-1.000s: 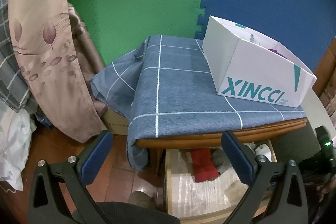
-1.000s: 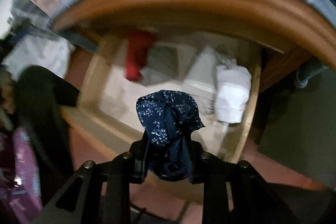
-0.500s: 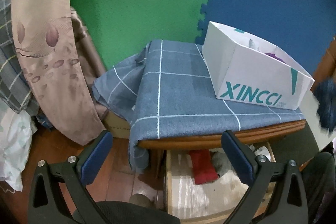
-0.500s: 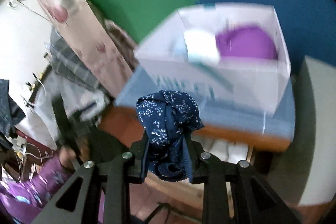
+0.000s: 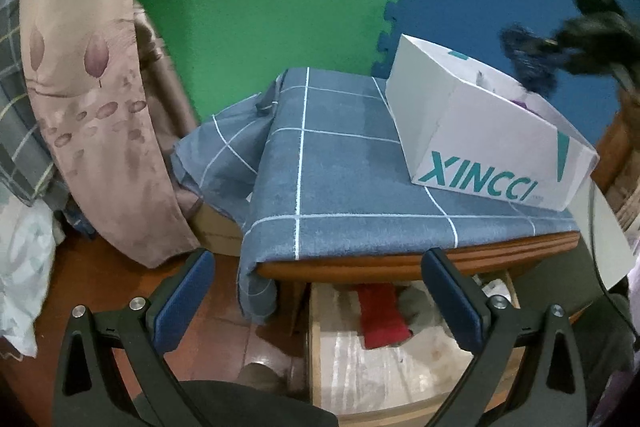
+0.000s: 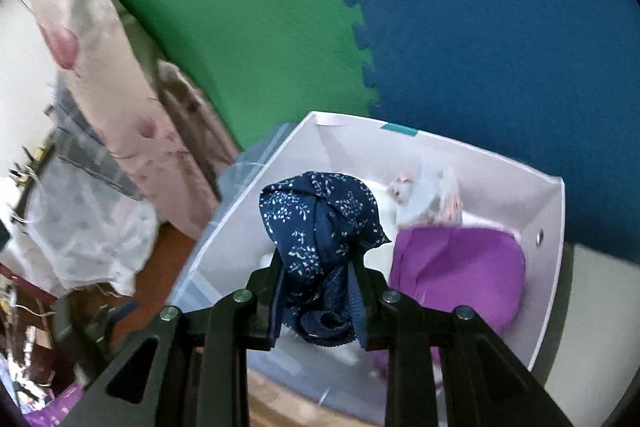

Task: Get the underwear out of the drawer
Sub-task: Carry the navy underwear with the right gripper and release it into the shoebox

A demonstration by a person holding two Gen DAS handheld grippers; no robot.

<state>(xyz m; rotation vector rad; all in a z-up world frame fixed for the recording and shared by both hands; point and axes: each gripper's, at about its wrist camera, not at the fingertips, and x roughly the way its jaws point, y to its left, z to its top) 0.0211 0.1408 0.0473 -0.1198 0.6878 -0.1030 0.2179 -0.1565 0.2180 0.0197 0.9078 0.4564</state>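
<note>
Right wrist view: right gripper clamped on bunched navy print underwear, jaws nearly closed w/ cloth bulging above them, over white box holding purple cloth. Left wrist view: left gripper wide open, empty, aimed at open drawer w/ red item; underwear blurred at upper right above box.

One white box on one blue checked cloth; one open drawer. Two grippers: left gripper, right gripper. One navy underwear bundle, one purple garment, one red garment.
</note>
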